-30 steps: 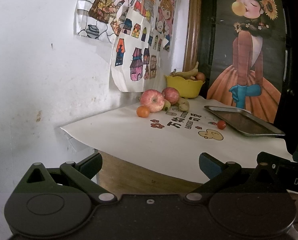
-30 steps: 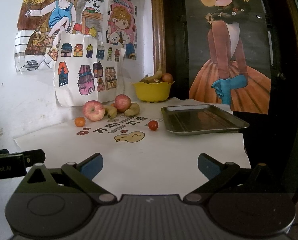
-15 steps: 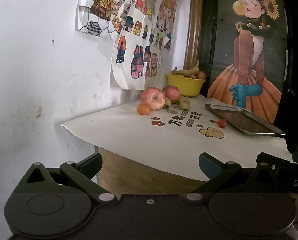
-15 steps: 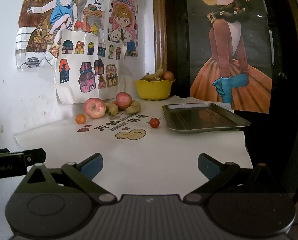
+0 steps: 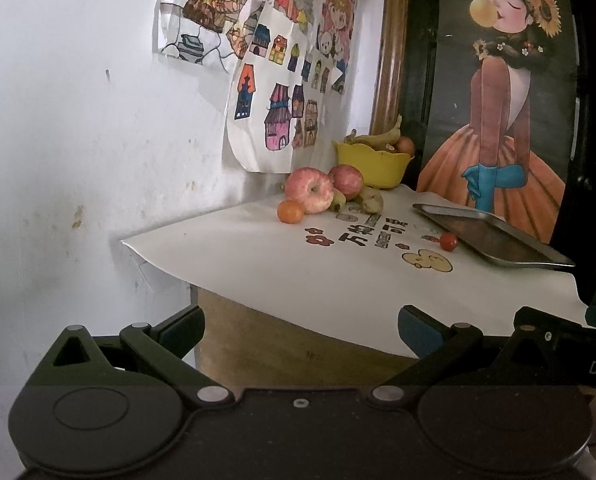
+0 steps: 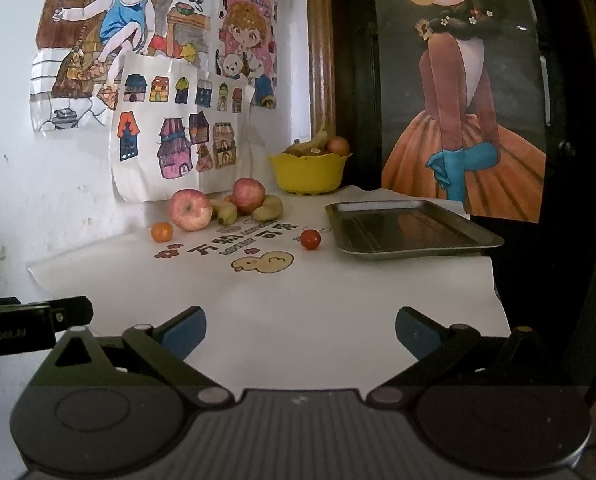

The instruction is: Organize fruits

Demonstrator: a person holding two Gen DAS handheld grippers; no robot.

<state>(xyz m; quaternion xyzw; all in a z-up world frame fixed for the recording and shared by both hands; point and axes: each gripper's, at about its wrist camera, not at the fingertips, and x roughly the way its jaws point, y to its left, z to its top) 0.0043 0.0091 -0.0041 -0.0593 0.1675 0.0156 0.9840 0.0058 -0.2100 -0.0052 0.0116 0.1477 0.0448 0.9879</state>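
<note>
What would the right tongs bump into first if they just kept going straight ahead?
Probably the small red tomato, which sits nearly dead ahead of the open right tongs on the white paper. Depth is hard to judge; they might pass over it.

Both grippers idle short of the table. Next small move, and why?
Probably ease the right gripper forward toward the small red fruit: its jaws are open and empty, that fruit lies loose and alone beside the metal tray, which holds no fruit.
</note>
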